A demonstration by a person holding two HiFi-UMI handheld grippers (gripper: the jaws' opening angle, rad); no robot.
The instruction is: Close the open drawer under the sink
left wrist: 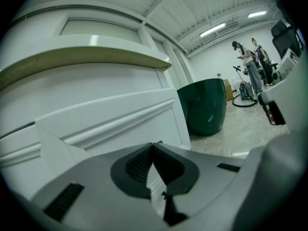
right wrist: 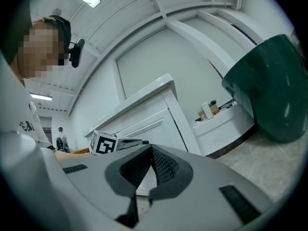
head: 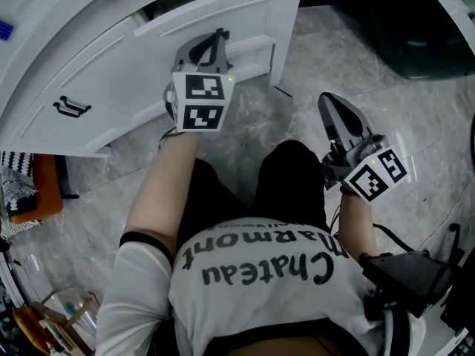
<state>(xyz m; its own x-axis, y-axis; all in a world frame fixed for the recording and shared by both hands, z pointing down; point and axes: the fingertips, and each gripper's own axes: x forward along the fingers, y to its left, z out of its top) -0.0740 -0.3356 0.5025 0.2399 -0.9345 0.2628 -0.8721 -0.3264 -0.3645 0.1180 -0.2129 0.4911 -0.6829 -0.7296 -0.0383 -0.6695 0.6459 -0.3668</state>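
Nearest us, the right gripper [head: 326,101] hangs beside our knee over the floor [head: 415,124], well apart from the drawer. Its grey plastic jaws taper to a point and, in its own view, its ribbed dark pads [right wrist: 163,165] meet at the tips with nothing between them.

Further out, the left gripper [head: 220,37] also has its jaws drawn together and empty [left wrist: 153,144]. Its tips are right up against the front of the open drawer [head: 256,13]. We cannot tell whether they actually touch. In the left gripper view the drawer front [left wrist: 110,121] fills the space just beyond the jaws. It is a smooth white painted board with a raised moulding framing a flat panel, and it stands out from the curved white cabinet [head: 111,73].

To the left, on that cabinet, is a small black handle [head: 70,107]. The floor is glossy grey marbled tile. Beyond the drawer's right edge stands a dark green, smooth, rounded tub [left wrist: 204,105].
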